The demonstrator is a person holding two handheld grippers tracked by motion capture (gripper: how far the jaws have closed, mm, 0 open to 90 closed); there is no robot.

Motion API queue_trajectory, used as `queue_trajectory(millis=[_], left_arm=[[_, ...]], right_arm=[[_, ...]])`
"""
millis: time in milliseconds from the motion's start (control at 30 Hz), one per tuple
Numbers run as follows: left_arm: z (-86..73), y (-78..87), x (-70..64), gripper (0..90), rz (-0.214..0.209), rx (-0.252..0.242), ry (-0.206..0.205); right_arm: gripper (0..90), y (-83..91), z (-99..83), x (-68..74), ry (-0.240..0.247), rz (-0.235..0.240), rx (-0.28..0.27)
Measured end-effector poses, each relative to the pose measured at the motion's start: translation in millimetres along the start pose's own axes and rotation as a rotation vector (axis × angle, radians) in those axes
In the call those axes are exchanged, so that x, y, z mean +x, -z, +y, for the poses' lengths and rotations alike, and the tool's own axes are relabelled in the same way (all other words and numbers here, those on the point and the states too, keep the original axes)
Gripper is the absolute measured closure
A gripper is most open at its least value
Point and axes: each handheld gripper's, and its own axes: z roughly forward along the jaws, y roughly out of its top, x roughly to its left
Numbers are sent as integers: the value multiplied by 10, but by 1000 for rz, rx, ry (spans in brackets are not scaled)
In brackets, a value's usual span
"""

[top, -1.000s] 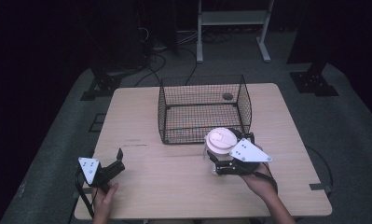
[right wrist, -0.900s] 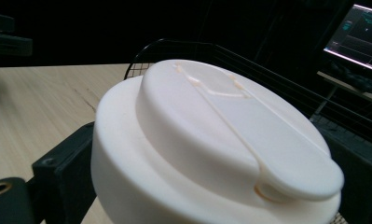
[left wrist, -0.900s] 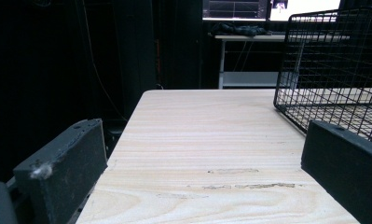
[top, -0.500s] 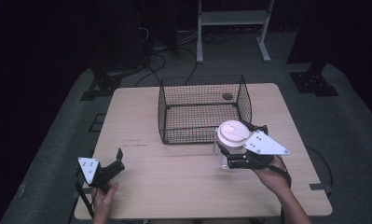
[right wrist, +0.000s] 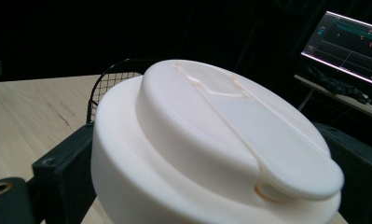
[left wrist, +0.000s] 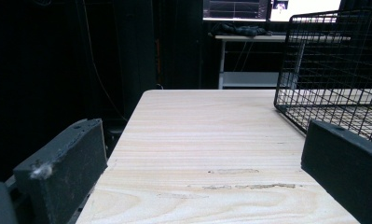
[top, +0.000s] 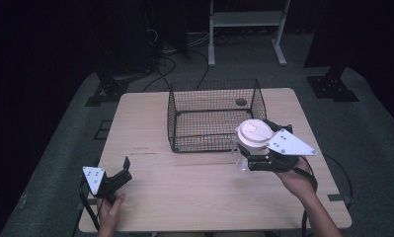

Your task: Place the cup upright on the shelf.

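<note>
High view: a clear cup [top: 243,157] with a white lid [top: 254,135] sits pinched in the right gripper [top: 256,159], whose black jaws press against its sides below the lid. The cup is held upright above the counter [top: 194,192], just outside the front right corner of the wire basket [top: 215,114]; whether its base touches the wood cannot be told from here. The grey three-cornered plate [top: 289,143] of the gripper overlaps the lid's right edge, and the person's right hand [top: 295,180] grips the handle behind it, the forearm coming in from the bottom right.

In the right gripper view the lid [right wrist: 211,140] looms close, cream-white, with a raised flap running across its top to a rounded tab near the rim. A black jaw stands tight at each side of it, and part of the basket's wire rim [right wrist: 110,79] curves behind the lid, with pale wood to the left.

The basket is black mesh, open at the top, standing on the far half of the counter.

Well apart, at the near left corner, the left gripper [top: 124,169] rests low on the wood in the left hand [top: 110,207]. In the left gripper view its jaws are spread wide with bare counter [left wrist: 211,140] between them, and the basket's corner [left wrist: 333,70] stands to the right ahead.
</note>
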Motion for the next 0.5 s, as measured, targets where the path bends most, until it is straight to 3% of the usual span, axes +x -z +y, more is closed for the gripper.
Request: queue_trajectory(millis=[500], left_arm=[[-1,-6,-10,0,-2,-1,-1]], right_arm=[[41,13,187,-162,18,-16,-9]])
